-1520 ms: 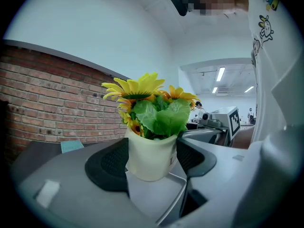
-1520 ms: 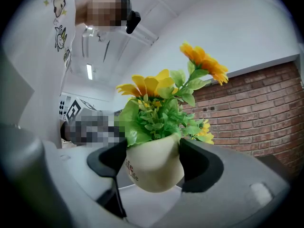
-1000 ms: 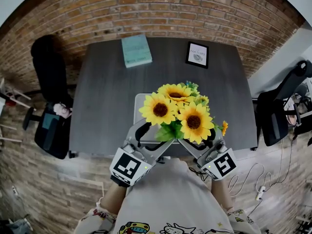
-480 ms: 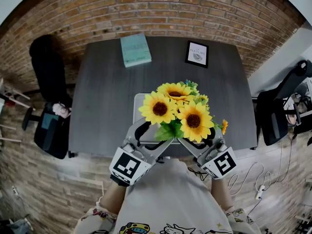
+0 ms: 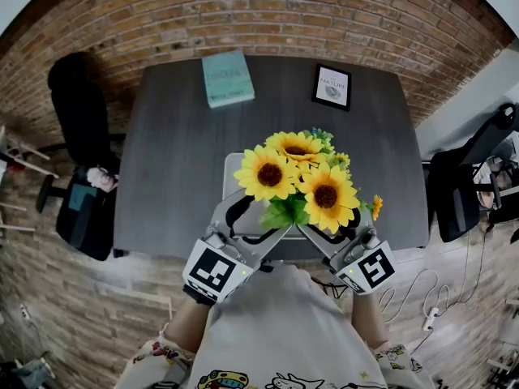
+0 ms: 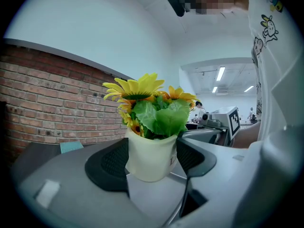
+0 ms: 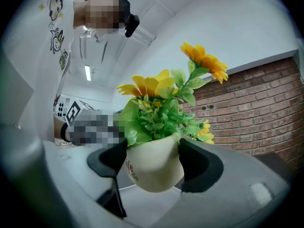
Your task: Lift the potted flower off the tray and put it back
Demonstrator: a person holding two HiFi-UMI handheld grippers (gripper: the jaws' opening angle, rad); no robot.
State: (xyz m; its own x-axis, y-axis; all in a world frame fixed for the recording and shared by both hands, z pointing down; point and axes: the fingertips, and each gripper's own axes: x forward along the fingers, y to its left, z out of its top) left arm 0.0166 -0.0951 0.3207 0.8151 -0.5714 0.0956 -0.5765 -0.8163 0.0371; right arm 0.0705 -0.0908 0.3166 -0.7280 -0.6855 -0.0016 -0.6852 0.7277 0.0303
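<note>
A cream pot [image 6: 149, 158] of artificial sunflowers [image 5: 300, 181] sits between both grippers over the grey tray [image 5: 231, 165] at the table's near edge. My left gripper [image 5: 259, 217] clasps the pot from the left, its black pads [image 6: 110, 163] pressed on the pot's sides. From the right, my right gripper [image 5: 328, 225] holds the same pot [image 7: 154, 167], its pads [image 7: 195, 161] against it. In the right gripper view the pot's base seems to hang just above the pale surface. The blooms hide the pot in the head view.
The dark grey table [image 5: 178, 152] carries a teal book [image 5: 227, 78] and a framed picture [image 5: 331, 87] at its far side. A black chair [image 5: 79, 108] stands at the left and another [image 5: 474, 181] at the right. A brick wall runs behind.
The head view has shifted slightly. Both grippers and the pot keep their places.
</note>
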